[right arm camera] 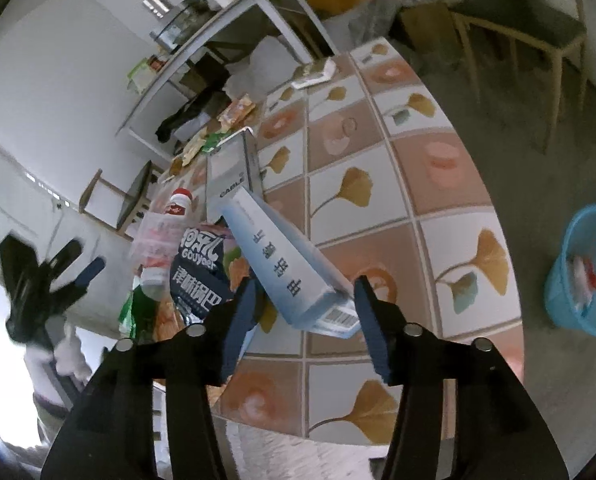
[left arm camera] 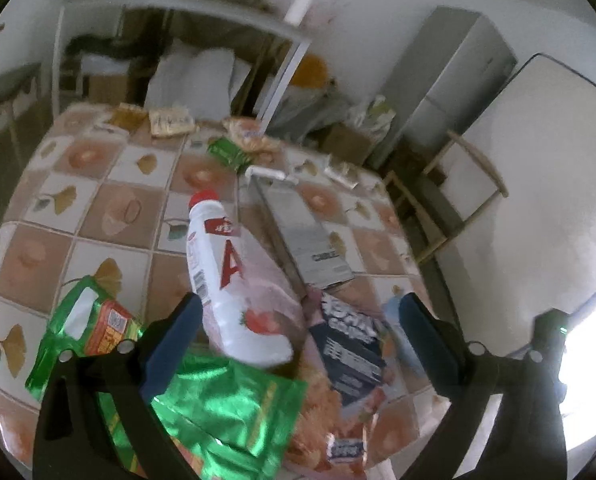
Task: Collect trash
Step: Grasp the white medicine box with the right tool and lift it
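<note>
The worktop (right arm camera: 378,152), a large table under a tiled cloth of brown squares and ginkgo leaves, carries a litter of packaging, and a round blue plastic bin (right arm camera: 586,276) stands on the floor well off its edge, already holding some scraps. Next in size, a long grey cardboard box (left arm camera: 298,224) lies flat mid-worktop, with a dark blue printed snack bag (left arm camera: 350,344) just beside it. A pale blue rectangular carton (right arm camera: 285,264) sits tilted between the fingers of the right tongs (right arm camera: 304,312), which are spread wide, neither pad clearly pressing it; it looks light and stiff but crushable, so its narrow sides near the barcode end seem the best hold. A white plastic drink bottle with a red cap (left arm camera: 233,280) lies slanted before the left tongs (left arm camera: 302,340), also spread wide; probably empty, smooth and apt to roll, best taken across the body. Crinkled green foil wrappers (left arm camera: 233,412), soft and slippery, lie nearest.
</note>
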### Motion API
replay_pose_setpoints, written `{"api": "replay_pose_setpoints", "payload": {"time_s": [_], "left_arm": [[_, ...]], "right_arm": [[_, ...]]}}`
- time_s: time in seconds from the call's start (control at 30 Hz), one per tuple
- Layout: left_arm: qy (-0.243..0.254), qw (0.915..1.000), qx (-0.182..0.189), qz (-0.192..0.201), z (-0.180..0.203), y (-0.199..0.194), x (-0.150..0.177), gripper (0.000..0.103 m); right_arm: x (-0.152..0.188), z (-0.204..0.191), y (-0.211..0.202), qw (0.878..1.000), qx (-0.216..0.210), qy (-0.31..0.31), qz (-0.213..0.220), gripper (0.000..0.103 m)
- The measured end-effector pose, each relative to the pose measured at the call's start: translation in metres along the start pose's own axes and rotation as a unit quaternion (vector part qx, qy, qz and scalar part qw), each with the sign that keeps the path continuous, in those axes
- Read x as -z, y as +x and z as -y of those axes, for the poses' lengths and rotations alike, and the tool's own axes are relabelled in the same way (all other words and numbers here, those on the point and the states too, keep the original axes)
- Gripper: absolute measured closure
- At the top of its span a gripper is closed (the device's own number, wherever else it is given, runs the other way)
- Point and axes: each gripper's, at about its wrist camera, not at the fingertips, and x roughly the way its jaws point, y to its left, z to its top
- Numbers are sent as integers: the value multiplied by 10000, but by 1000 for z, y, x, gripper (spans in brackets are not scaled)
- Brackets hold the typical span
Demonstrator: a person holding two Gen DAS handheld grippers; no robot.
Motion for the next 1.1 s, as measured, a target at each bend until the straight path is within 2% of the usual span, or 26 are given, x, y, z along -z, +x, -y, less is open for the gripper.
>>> {"api": "replay_pose_setpoints", "payload": {"time_s": [0.2,0.4,0.57,0.7,0.83,0.9,0.97,1.1], "left_arm": [[58,9988,-274,-413,-4,40,-11,26],[237,9960,-550,-670,-2,61,-10,44],[267,9957,-592,-658,-4,65,-10,58],[130,9962,-533,-671,-11,65,-12,77],[35,9968,-452,-659,-15,63,-13,82],[29,9972,-429,-613,-16,60,-13,90],[28,9975,-416,-568,-16,58,-14,94],[20,9986,-305,-432,-14,52,-16,98]], "right_arm": [[-7,-21,0,9973,307,-664,73,46],[-6,-45,8,9869,753,-1426,71,42],[-5,-56,14,9805,917,-1739,63,41],[-4,-60,19,9790,951,-1803,15,41],[-3,-65,23,9755,1051,-1933,-49,40],[-2,-67,26,9729,1102,-2028,-109,40],[-3,-69,31,9686,1219,-2159,-180,40],[-3,-71,38,9619,1408,-2325,-302,40]]}}
